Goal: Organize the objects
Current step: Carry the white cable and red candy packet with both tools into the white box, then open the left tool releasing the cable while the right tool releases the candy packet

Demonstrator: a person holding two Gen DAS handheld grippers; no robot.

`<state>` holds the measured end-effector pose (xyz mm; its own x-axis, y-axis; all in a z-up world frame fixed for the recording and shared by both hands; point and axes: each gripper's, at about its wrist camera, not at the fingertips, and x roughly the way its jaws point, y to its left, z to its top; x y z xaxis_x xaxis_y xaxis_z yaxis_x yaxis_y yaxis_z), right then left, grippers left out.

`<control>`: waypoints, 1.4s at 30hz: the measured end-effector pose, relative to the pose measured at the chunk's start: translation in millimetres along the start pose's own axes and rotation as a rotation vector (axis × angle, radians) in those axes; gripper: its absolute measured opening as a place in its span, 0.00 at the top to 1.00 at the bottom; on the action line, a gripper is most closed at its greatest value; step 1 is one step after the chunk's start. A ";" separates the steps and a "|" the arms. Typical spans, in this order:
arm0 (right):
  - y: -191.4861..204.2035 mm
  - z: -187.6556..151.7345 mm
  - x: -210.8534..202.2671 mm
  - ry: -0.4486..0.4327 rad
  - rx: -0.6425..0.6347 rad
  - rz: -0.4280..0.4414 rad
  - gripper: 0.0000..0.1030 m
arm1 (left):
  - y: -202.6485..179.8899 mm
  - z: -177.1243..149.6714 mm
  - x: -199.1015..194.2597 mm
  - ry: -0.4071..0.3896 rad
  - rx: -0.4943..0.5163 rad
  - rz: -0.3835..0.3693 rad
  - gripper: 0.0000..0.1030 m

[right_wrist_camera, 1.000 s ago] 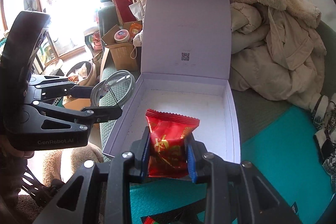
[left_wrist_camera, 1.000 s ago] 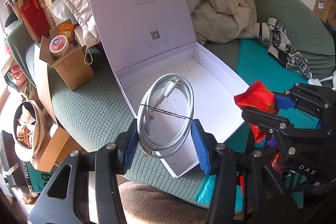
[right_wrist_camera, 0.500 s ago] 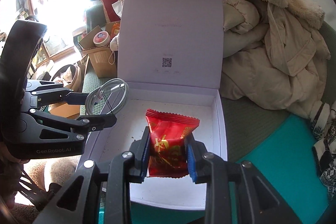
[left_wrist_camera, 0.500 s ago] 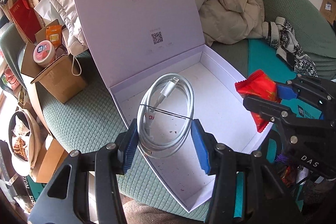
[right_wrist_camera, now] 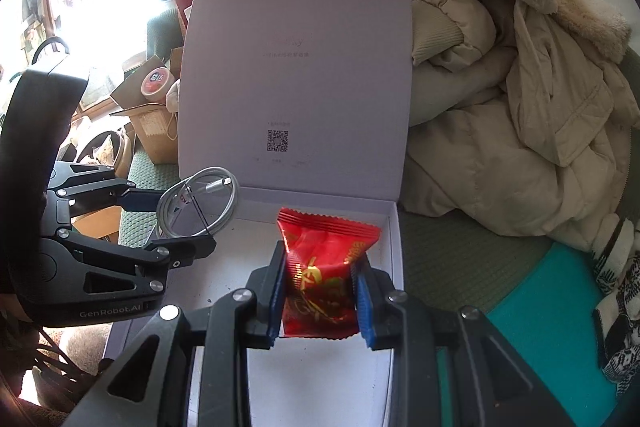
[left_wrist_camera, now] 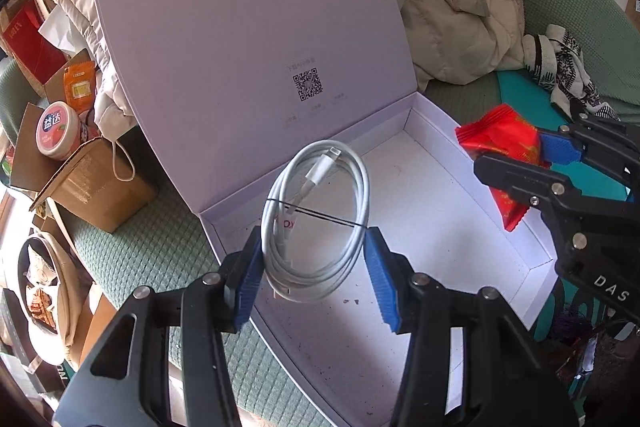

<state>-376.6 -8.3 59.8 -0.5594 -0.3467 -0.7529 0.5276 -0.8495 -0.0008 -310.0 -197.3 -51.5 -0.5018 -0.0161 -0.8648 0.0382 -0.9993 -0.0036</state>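
An open white box [left_wrist_camera: 532,267] with a raised lilac lid [left_wrist_camera: 248,39] lies on a green sofa. My left gripper [left_wrist_camera: 314,263] is shut on a coiled white cable [left_wrist_camera: 320,211] and holds it above the box's left half. My right gripper [right_wrist_camera: 320,287] is shut on a red snack packet [right_wrist_camera: 324,267] and holds it above the box's right half [right_wrist_camera: 394,227]. In the left wrist view the right gripper and packet [left_wrist_camera: 504,143] sit at the right. In the right wrist view the left gripper and cable [right_wrist_camera: 200,203] sit at the left.
Beige coats [right_wrist_camera: 520,115] are piled on the sofa behind and right of the box. A cardboard box [left_wrist_camera: 92,179] with a pink tub [left_wrist_camera: 56,131] stands at the left. A patterned black-and-white cloth [left_wrist_camera: 560,63] lies on a teal mat [right_wrist_camera: 540,327] at the right.
Both grippers have moved forward over the open box with their loads. The box and lid now fill more of both views.
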 end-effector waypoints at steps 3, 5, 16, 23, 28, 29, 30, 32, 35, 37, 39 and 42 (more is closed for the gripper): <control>-3.1 5.0 10.1 0.006 -0.007 0.003 0.72 | -1.9 6.5 10.2 0.006 0.015 0.012 0.54; -5.6 6.8 16.4 0.013 -0.009 0.005 0.72 | -3.0 10.5 17.8 0.013 0.026 0.018 0.54; -18.4 8.4 47.0 0.060 0.004 -0.010 0.72 | -4.1 25.7 58.1 0.053 0.047 0.020 0.54; -17.2 3.9 63.1 0.097 -0.009 -0.031 0.72 | -10.4 27.9 77.0 0.072 0.066 0.037 0.54; -15.9 -0.4 71.4 0.122 -0.014 -0.039 0.72 | -18.5 26.2 92.5 0.092 0.080 0.038 0.54; -16.4 -0.6 71.7 0.123 -0.012 -0.040 0.72 | -19.4 26.0 94.7 0.095 0.080 0.033 0.54; -17.0 -0.7 71.7 0.124 -0.010 -0.039 0.72 | -20.5 25.9 96.6 0.096 0.080 0.029 0.54; -17.8 -0.6 71.4 0.126 -0.009 -0.041 0.71 | -23.0 25.9 99.8 0.100 0.085 0.028 0.54; -17.8 -0.4 69.8 0.130 -0.015 -0.067 0.62 | -26.5 26.9 102.4 0.102 0.087 0.029 0.53; -18.5 0.3 66.3 0.125 -0.012 -0.072 0.61 | -28.6 27.7 102.5 0.097 0.083 0.033 0.52; -18.7 1.1 61.9 0.118 -0.011 -0.077 0.61 | -30.6 27.9 101.7 0.092 0.077 0.028 0.50; -18.1 2.2 55.0 0.110 -0.012 -0.082 0.61 | -34.1 27.9 97.7 0.075 0.075 0.035 0.50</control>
<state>-418.3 -12.9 19.9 -0.5278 -0.2300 -0.8177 0.4912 -0.8680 -0.0728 -384.5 -165.7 -121.8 -0.4350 -0.0511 -0.8990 -0.0115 -0.9980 0.0623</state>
